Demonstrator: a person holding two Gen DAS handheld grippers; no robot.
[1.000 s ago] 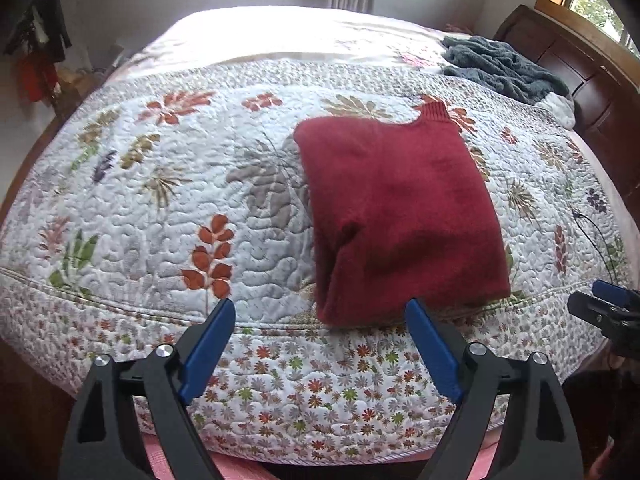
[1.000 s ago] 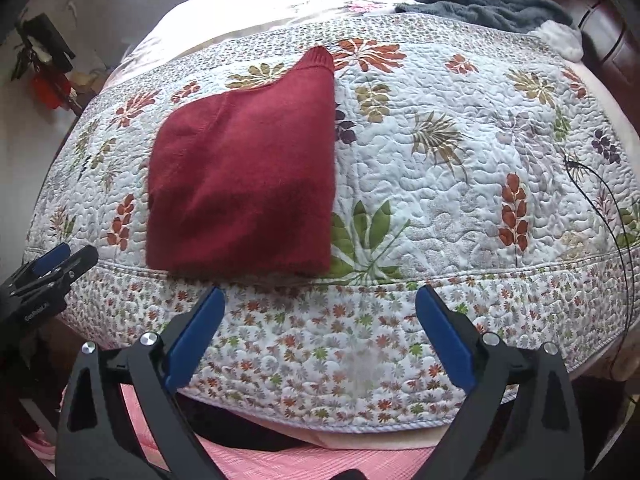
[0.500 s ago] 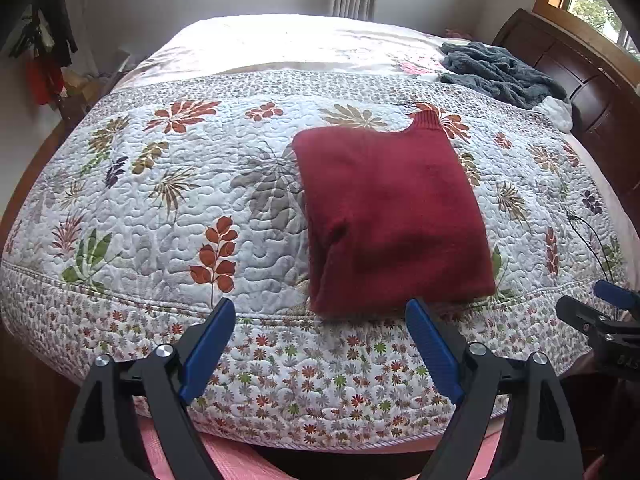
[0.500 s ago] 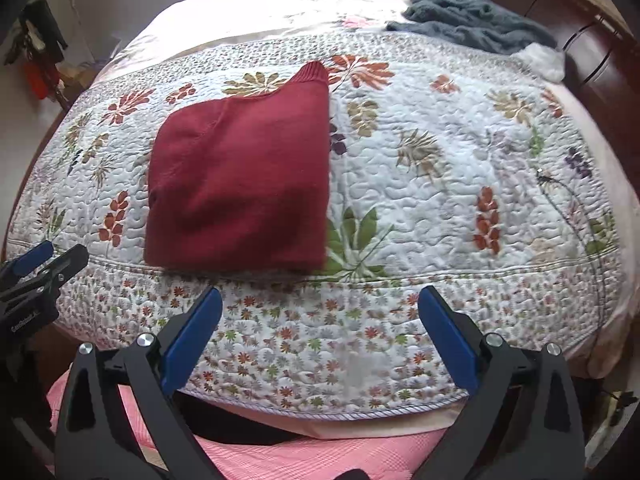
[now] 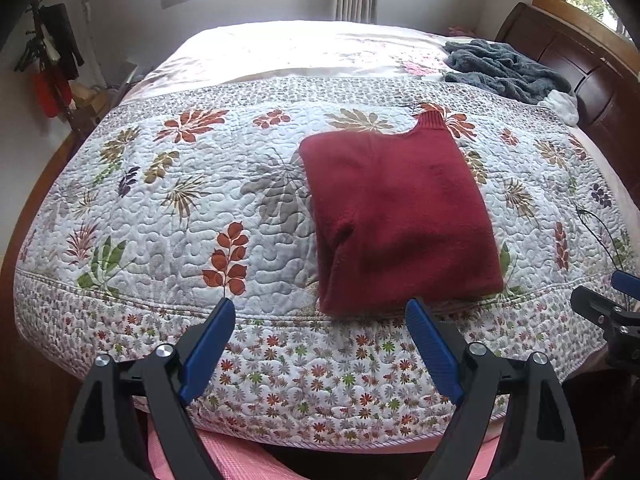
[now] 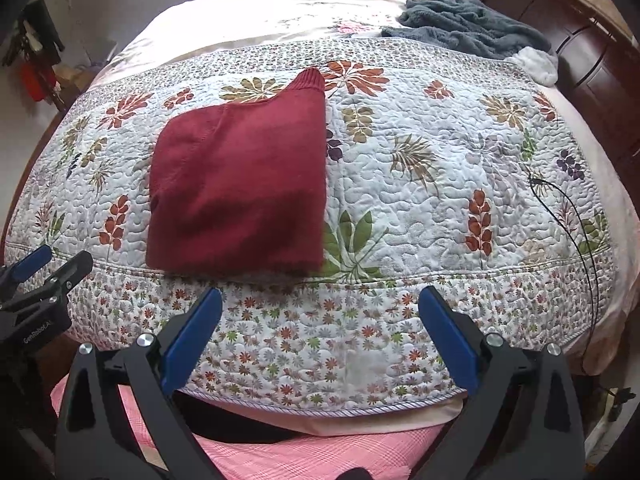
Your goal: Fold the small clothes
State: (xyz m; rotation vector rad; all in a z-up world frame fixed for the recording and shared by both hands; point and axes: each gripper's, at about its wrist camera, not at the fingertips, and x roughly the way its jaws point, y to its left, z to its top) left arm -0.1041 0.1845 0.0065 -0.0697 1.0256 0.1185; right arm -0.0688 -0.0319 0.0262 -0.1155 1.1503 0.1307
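Observation:
A dark red sweater [image 5: 396, 216] lies folded into a rectangle on the floral quilt [image 5: 192, 208], its collar pointing away toward the far side. In the right wrist view the same sweater [image 6: 240, 184] sits left of centre, near the quilt's front border. My left gripper [image 5: 320, 312] hangs open just off the bed's front edge, in front of the sweater's near hem, holding nothing. My right gripper [image 6: 320, 300] is open too, empty, over the quilt's hanging border and to the right of the sweater. Each gripper shows at the edge of the other's view.
A grey fluffy blanket [image 5: 500, 68] and a white cloth [image 5: 560, 104] lie at the far right by the dark wooden headboard [image 5: 592, 80]. A thin black cable [image 6: 576, 216] runs over the quilt's right side. Pink checked fabric [image 6: 304, 456] lies below the bed edge.
Both grippers have drawn back from the bed and risen slightly, so more of the quilt and room shows. The sweater has not moved. Both stay open.

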